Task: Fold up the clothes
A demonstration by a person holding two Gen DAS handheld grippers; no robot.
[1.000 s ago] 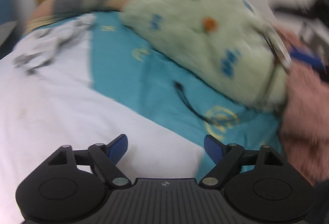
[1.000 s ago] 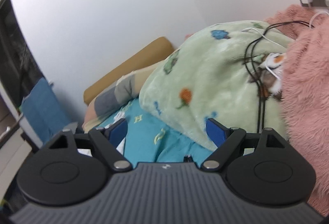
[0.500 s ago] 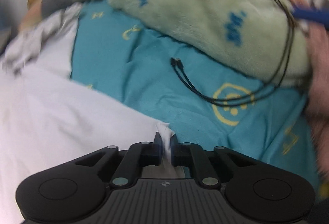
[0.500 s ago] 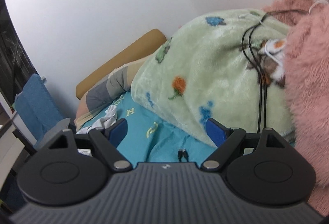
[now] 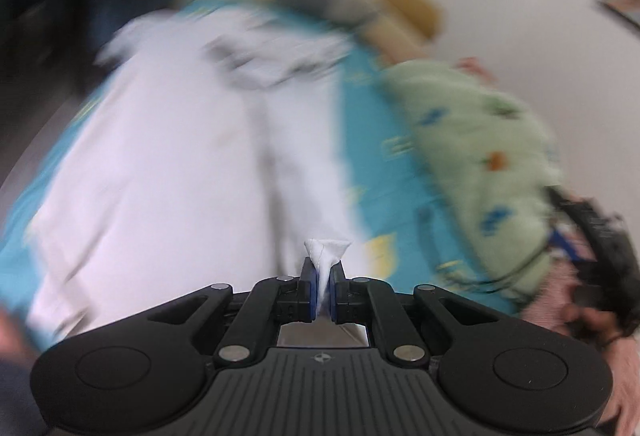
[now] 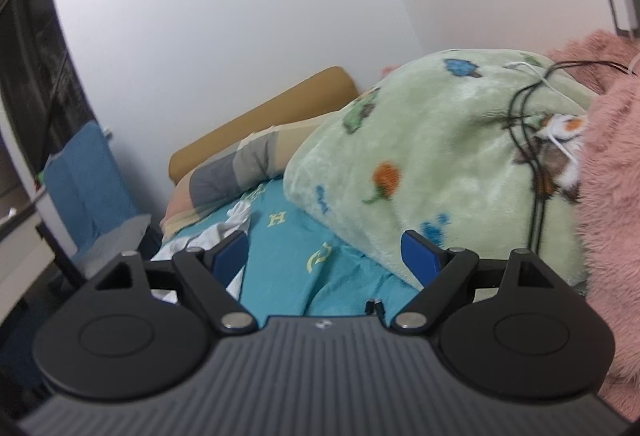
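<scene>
Left gripper (image 5: 323, 276) clenched on a pinched corner of the white garment (image 5: 168, 164), which lies spread on the teal bedsheet (image 6: 304, 268). Right gripper (image 6: 326, 256) released, nothing between its jaws, above the sheet. A green blanket (image 6: 432, 172), pink blanket (image 6: 612, 204) and black cables (image 6: 536, 164) crowd the bed's far side.

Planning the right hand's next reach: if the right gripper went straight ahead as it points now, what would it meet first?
Probably the teal bedsheet between the open right gripper pads, then the green fleece blanket; depth is unclear.
</scene>
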